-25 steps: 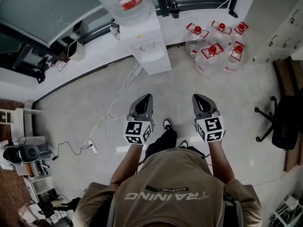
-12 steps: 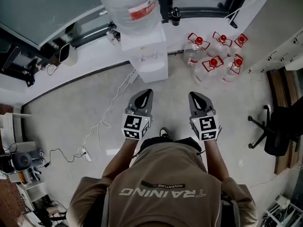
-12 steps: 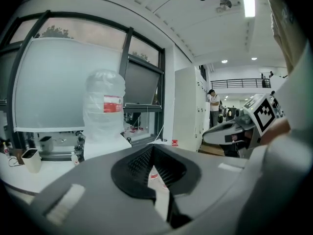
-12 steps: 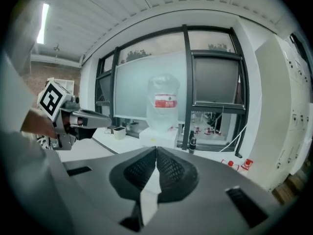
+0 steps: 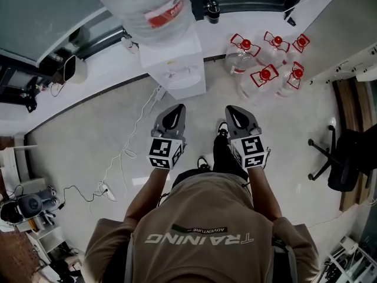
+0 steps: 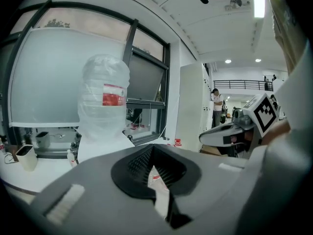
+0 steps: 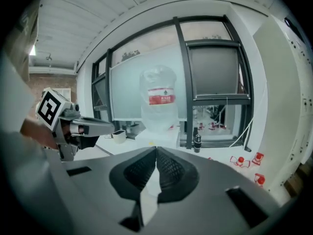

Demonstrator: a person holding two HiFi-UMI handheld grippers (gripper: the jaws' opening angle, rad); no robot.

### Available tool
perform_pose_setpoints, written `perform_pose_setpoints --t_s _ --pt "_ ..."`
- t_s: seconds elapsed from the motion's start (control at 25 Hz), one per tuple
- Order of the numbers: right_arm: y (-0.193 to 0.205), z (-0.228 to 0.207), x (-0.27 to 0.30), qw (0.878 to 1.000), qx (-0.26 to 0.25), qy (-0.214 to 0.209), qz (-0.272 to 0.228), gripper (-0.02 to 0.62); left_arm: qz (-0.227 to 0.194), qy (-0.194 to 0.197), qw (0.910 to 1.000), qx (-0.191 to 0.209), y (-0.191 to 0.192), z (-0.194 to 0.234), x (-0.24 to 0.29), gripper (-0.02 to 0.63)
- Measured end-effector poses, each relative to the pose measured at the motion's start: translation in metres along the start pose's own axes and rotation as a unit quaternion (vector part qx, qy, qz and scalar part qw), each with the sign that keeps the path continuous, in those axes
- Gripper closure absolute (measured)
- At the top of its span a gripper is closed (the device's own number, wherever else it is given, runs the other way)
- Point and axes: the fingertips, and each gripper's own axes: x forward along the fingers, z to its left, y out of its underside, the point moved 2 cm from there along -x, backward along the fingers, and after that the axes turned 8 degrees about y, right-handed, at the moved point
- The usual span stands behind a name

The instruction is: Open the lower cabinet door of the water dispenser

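Since a second ago both grippers have travelled forward over the pale speckled floor [image 5: 88, 140]. The white, box-shaped water dispenser [image 5: 177, 63] now stands close beyond their tips, far centre, with its clear ribbed bottle [image 5: 144, 5] (red label) on top. Its lower cabinet door faces them but is too foreshortened from above to make out. The left gripper [image 5: 178, 107] and right gripper [image 5: 231, 108] ride side by side. Both are smooth grey moulded shells whose black cross-hatched pads [image 7: 168, 169] are pressed together on nothing. To the dispenser's right cluster clear jugs [image 5: 265, 69] with red caps, and a thin white cable [image 5: 138, 137] snakes away to its left.
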Motion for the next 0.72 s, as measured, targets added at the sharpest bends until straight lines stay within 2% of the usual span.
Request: perform_pose_setpoints --t_s 0.24,0.4,0.72 --pt "-0.005 -0.045 0.064 1.0 -0.004 -0.03 0.01 0.586 0.017 -0.02 0.9997 -0.001 -0.012 0.019 0.047 0.615" --pt "-0.019 -0.082 0.1 0.999 0.003 -0.053 0.009 0.586 0.019 -0.037 0.9991 0.008 -0.033 0.038 0.086 0.615" --pt "-0.023 -0.142 0.166 0.995 -0.016 -0.091 0.027 0.586 0.029 -0.077 0.9966 -0.008 -0.059 0.069 0.149 0.615"
